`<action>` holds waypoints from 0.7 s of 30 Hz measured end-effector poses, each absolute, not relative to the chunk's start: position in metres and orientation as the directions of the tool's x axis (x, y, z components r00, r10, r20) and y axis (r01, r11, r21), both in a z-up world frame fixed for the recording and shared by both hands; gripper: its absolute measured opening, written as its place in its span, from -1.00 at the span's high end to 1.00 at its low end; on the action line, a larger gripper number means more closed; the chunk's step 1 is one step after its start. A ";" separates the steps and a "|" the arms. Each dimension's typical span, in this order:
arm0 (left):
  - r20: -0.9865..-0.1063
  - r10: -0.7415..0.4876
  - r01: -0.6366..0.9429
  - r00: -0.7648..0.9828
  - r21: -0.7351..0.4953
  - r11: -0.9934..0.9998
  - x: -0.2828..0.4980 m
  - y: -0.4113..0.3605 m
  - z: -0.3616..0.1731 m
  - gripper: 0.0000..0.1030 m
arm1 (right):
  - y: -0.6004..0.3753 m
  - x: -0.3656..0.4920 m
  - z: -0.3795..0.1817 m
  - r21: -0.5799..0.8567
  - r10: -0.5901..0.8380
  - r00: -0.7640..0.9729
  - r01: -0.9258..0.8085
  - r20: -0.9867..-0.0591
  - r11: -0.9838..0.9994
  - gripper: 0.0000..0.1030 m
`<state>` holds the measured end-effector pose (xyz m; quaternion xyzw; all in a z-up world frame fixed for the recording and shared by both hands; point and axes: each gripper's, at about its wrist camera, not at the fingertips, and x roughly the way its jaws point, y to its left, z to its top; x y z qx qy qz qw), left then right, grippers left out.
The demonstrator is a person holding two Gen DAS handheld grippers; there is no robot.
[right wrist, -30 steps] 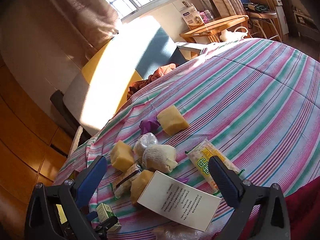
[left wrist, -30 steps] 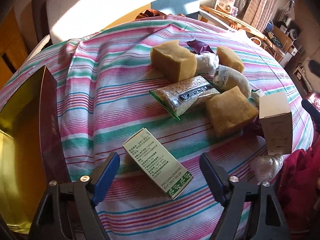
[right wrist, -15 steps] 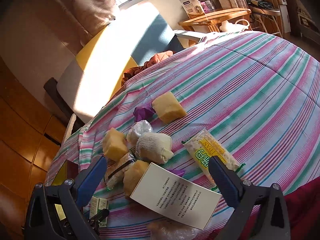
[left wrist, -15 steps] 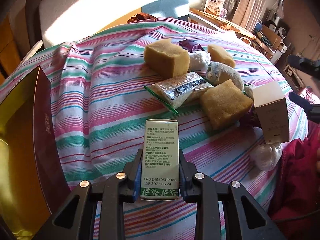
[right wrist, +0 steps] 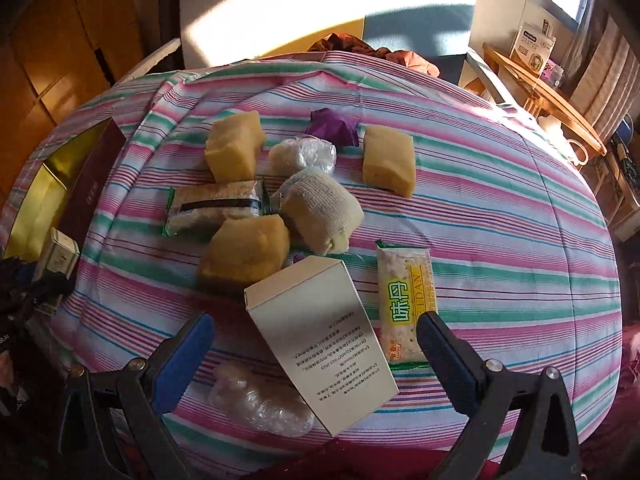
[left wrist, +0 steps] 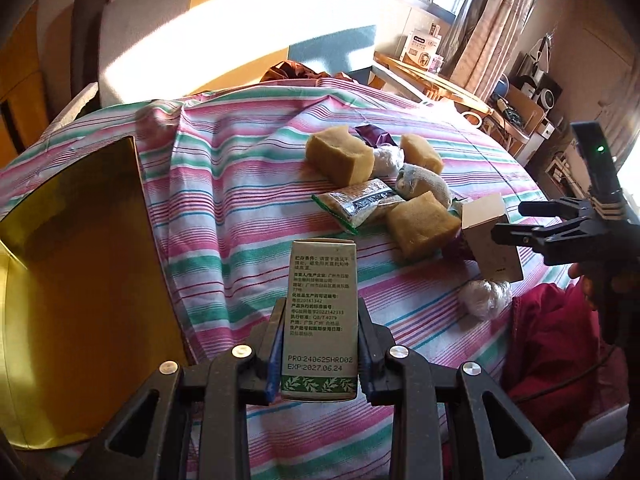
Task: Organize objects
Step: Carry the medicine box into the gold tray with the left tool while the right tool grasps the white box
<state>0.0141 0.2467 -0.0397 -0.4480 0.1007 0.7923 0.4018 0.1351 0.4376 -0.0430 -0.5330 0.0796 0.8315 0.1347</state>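
Now, from the left wrist view: the left tool is clenched on a small green-and-white carton, its blue pads pressing the carton's two long sides near the leafy bottom edge. The carton is lifted clear of the striped bedspread. At nine o'clock lies an open gold-lined box, probably where the things are to go. Toward one o'clock sits the pile: yellow sponge blocks, a clear snack packet and a gauze-wrapped bundle. At three o'clock the right tool reaches toward a pale cardboard box.

From the right wrist view: the right tool is released, its jaws spread wide on either side of the pale cardboard box, pads not touching it. The box lies tilted across the gap. A yellow-labelled cracker packet lies just beside it at three o'clock, and a plastic-wrapped lump lies partly under its near corner at seven o'clock. The gold-lined box shows at nine o'clock.

Judging the step: carry the carton to nine o'clock, keep it level, and lower it inside the wall before letting go. For the pale box, square the pads to its long sides first, so the cracker packet is not pinched too.
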 end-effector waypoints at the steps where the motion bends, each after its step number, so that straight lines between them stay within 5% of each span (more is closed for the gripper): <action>1: -0.787 0.549 -0.723 -0.280 -0.203 -0.660 0.014 0.243 -0.037 0.41 | 0.439 0.134 -0.047 -0.019 0.145 -0.384 -0.315 -0.912 -0.949 -1.00; 5: -0.772 0.562 -0.700 -0.298 -0.223 -0.679 0.009 0.219 -0.029 0.41 | 0.447 0.130 -0.059 -0.010 0.130 -0.331 -0.341 -0.935 -0.940 -0.80; 7: -0.764 0.566 -0.678 -0.309 -0.240 -0.695 0.004 0.203 -0.025 0.41 | 0.448 0.129 -0.061 -0.034 0.153 -0.310 -0.357 -0.939 -0.933 -0.22; 21: -0.791 0.313 -0.351 -0.525 -0.133 -0.927 -0.129 0.052 -0.022 0.41 | 0.458 0.135 -0.055 -0.054 0.213 -0.312 -0.448 -0.926 -0.892 -0.02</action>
